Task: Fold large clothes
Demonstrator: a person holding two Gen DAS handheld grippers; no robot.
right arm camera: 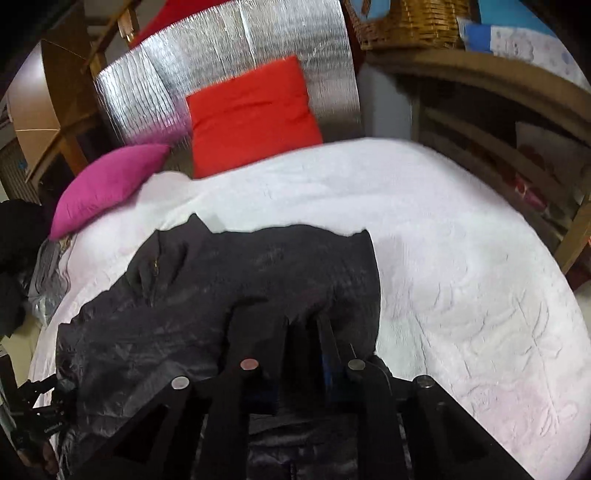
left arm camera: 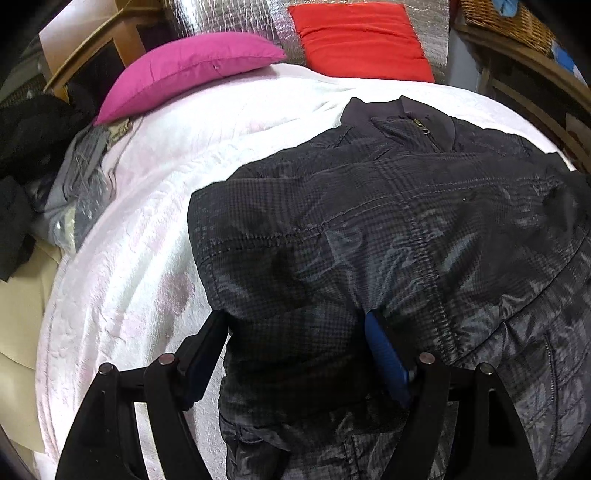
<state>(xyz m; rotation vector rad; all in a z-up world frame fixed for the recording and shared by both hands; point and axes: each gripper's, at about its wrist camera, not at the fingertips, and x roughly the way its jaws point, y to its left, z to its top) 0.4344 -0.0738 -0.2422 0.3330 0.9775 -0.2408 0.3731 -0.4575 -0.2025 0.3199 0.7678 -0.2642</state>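
A dark quilted jacket (left arm camera: 388, 236) is spread on the white bedcover (left arm camera: 155, 229), with its collar and zipper pull (left arm camera: 424, 127) turned toward the pillows, so that the body lies flat for folding. The near part of the jacket, probably a sleeve or a side panel, is bunched up between the two grippers.

The left gripper (left arm camera: 295, 332) is held with its jaws wide apart, one finger on the bedcover side and the blue-padded finger (left arm camera: 384, 354) pressed into the cloth. A thick roll of the jacket stands between them, but it cannot be said that the pads squeeze it; the jaws are judged to be open around it, ready to close.

The right gripper (right arm camera: 303, 332) is closed nearly fully, and a fold of the jacket (right arm camera: 221, 295) is drawn up between its fingers, so a pinch on the cloth is judged. This hold is probably kept so that the edge can be lifted and carried over the body.

Farther out, a pink pillow (left arm camera: 184, 74) and a red pillow (left arm camera: 358, 40) are laid against a silver foil panel (right arm camera: 240, 48). Grey clothes (left arm camera: 77, 184) are piled at the bed's left edge. A wicker basket (right arm camera: 410, 26) stands on a wooden shelf (right arm camera: 480, 74); something blue is seen in it, but what it is cannot be told.
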